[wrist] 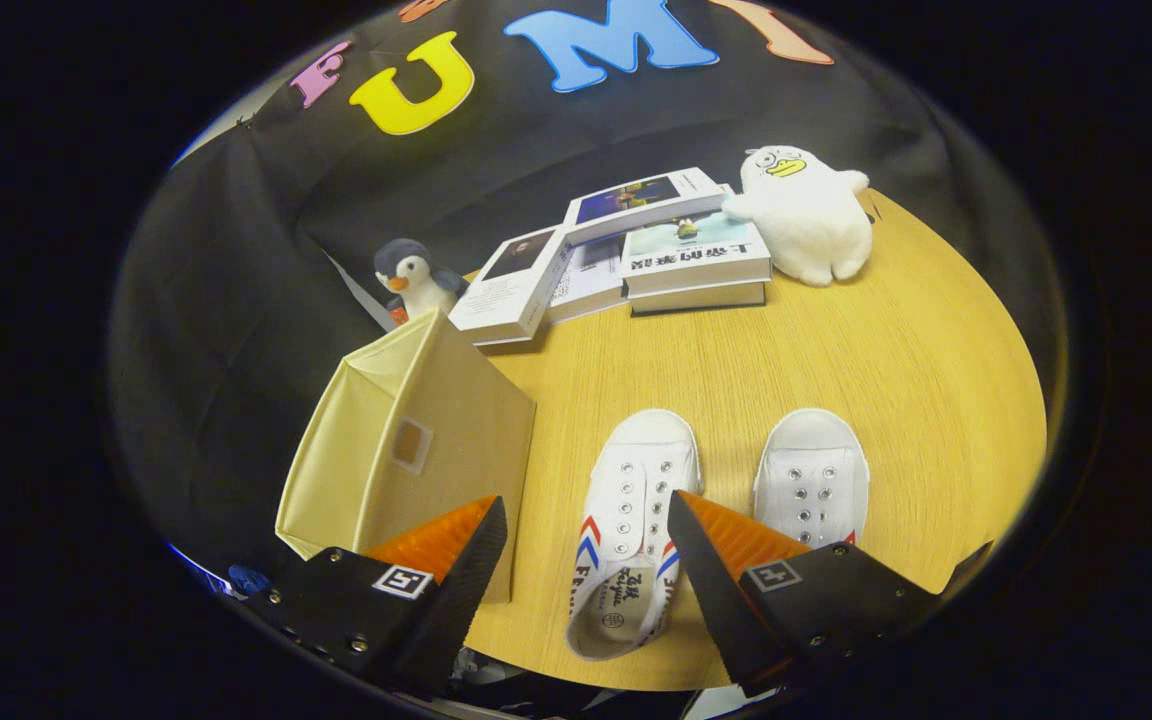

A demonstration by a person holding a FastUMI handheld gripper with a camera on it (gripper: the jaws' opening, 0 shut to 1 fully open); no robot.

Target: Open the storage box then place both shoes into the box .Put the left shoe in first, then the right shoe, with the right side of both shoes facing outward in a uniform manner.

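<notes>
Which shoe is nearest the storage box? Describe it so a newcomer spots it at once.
On the round wooden table, a cream fabric storage box stands closed. Beside it lie two white shoes, toes towards the books. The nearer shoe lies between the open tool's fingers and shows red and blue chevrons; the other shoe lies beyond one finger.

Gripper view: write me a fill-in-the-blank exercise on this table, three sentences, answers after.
1. The gripper has its jaws ____, holding nothing.
2. The white canvas shoe with red and blue stripes lies between the beige fabric storage box and the ____ white shoe.
3. The white plush duck stands beside the stacked ____.

Answers: open; other; books
</notes>
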